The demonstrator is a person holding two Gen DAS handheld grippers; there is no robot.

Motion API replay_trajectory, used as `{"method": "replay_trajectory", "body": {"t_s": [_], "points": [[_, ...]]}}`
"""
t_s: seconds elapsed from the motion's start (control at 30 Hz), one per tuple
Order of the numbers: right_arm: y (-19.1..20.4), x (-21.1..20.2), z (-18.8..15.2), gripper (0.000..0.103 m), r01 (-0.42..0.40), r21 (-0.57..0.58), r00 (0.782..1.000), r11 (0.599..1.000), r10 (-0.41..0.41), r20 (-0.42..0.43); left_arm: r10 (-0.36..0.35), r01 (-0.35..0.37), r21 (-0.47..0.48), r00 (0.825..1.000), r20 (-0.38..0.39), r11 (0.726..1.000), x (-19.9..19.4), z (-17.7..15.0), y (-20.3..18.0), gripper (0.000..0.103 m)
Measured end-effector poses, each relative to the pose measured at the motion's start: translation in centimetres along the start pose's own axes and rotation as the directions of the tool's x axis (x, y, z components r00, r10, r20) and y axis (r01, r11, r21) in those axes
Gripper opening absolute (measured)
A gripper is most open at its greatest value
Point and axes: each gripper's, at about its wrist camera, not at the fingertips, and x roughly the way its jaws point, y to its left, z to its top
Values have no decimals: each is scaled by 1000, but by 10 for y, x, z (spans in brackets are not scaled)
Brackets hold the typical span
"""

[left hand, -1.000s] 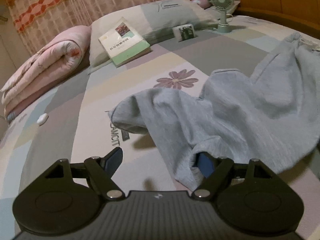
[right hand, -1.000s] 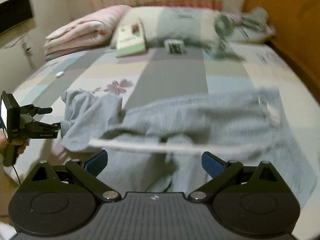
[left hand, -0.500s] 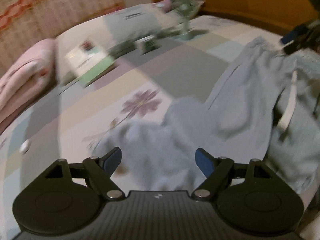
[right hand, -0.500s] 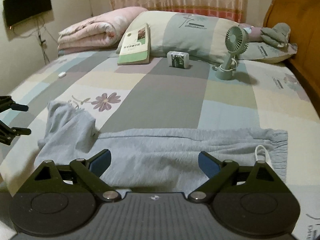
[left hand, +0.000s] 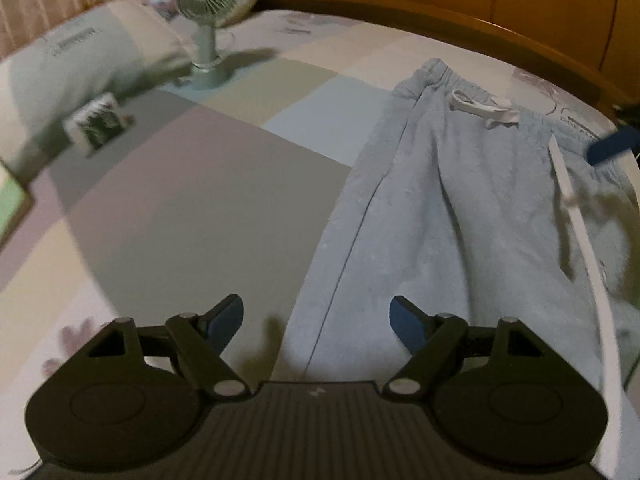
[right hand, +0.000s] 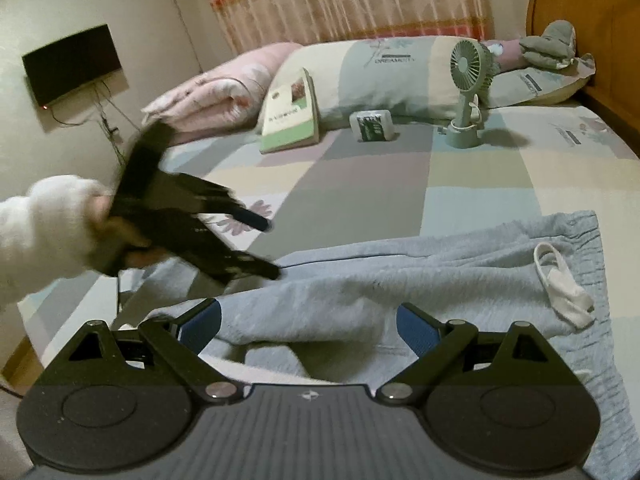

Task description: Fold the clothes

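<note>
Your left gripper (left hand: pixel 316 320) and right gripper (right hand: pixel 308 326) both have jaws spread, holding nothing. The soft light-blue cotton trousers (left hand: pixel 460 220) stretch lengthwise away ahead of the left jaws.

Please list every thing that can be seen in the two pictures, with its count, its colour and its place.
trousers: one, light blue-grey, spread on the bed in front of both grippers
drawstring: one, white, at the trousers' waistband
bed: one, pastel patchwork sheet, wooden headboard
fan: one, pale green, standing before the pillows
book: one, white and green, leaning on a pillow
small box: one, white and dark, between book and fan
pillows: at least two, patchwork
quilt: one, pink, folded, left of the pillows
screen: one, black, on the wall
left gripper: black, open
right gripper: black, open
sleeve: one, white
</note>
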Motion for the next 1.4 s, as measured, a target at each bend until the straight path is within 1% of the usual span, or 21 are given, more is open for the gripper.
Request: {"method": "replay_trajectory", "body": {"t_s": [0.1, 0.2, 0.27, 0.33, 0.37, 0.47, 0.53, 0.63, 0.7, 0.87, 0.9, 0.93, 1.0, 1.03, 1.07, 1.1, 1.13, 1.17, 1.2, 1.3, 1.4], "points": [[-5, -1, -7, 97, -13, 13, 1000, 1000, 12, 12, -97, 96, -45, 995, -31, 994, 20, 2, 10, 73], [-12, 1, -14, 97, -21, 37, 1000, 999, 20, 16, -231, 227, -123, 973, -21, 966, 33, 2, 22, 69], [-17, 2, -18, 97, -22, 51, 1000, 998, 21, 15, -336, 331, -168, 942, -2, 928, 35, -1, 30, 69], [-21, 3, -21, 97, -19, 72, 1000, 997, 18, 14, -443, 436, -208, 896, 13, 876, 37, -3, 38, 70], [-23, 3, -22, 97, -21, 82, 1000, 996, 20, 15, -475, 467, -206, 880, 13, 860, 37, -5, 40, 70], [-25, 0, -26, 97, -24, 97, 1000, 995, 22, 21, -494, 488, -192, 869, 19, 851, 45, -7, 47, 70], [-25, -2, -28, 97, -20, 96, 1000, 995, 18, 24, -531, 524, -250, 846, 45, 814, 54, -3, 57, 70], [-26, 0, -29, 97, -24, 105, 999, 994, 22, 25, -548, 546, -299, 832, 84, 783, 66, 6, 60, 70], [-27, 2, -29, 97, -23, 113, 999, 993, 21, 26, -572, 570, -316, 814, 97, 758, 71, 9, 58, 72], [-29, -3, -31, 97, -22, 121, 999, 992, 18, 34, -636, 614, -353, 769, 65, 706, 67, -10, 65, 72], [-30, -5, -32, 97, -22, 124, 999, 992, 18, 36, -650, 622, -360, 758, 56, 695, 66, -15, 67, 70], [-31, -7, -33, 97, -22, 128, 999, 991, 17, 37, -652, 622, -372, 756, 57, 689, 65, -20, 71, 66], [-33, -9, -36, 97, -21, 141, 999, 990, 15, 41, -636, 603, -410, 769, 69, 684, 68, -26, 77, 46], [-35, -10, -37, 97, -21, 151, 999, 988, 14, 42, -621, 586, -426, 781, 70, 689, 70, -26, 79, 35], [-35, -9, -38, 97, -16, 160, 999, 987, 9, 42, -600, 567, -420, 797, 64, 709, 71, -23, 76, 30], [-36, -9, -39, 97, -11, 169, 999, 986, 4, 41, -577, 547, -401, 815, 53, 735, 69, -21, 72, 29], [-35, -9, -39, 97, -7, 171, 999, 985, 0, 41, -536, 508, -363, 844, 30, 781, 66, -18, 66, 11], [-35, -10, -40, 97, -3, 173, 999, 985, -4, 42, -478, 455, -309, 878, 0, 835, 62, -13, 59, 2], [-34, -11, -40, 97, 1, 171, 999, 985, -8, 44, -443, 423, -273, 897, -14, 864, 59, -10, 55, 2], [-35, -13, -40, 97, 15, 178, 998, 984, -24, 51, -344, 333, -226, 939, -12, 916, 54, 3, 54, 2], [-37, -15, -40, 97, 28, 185, 998, 982, -39, 54, -256, 248, -200, 967, -11, 948, 52, 19, 54, 2]]}}
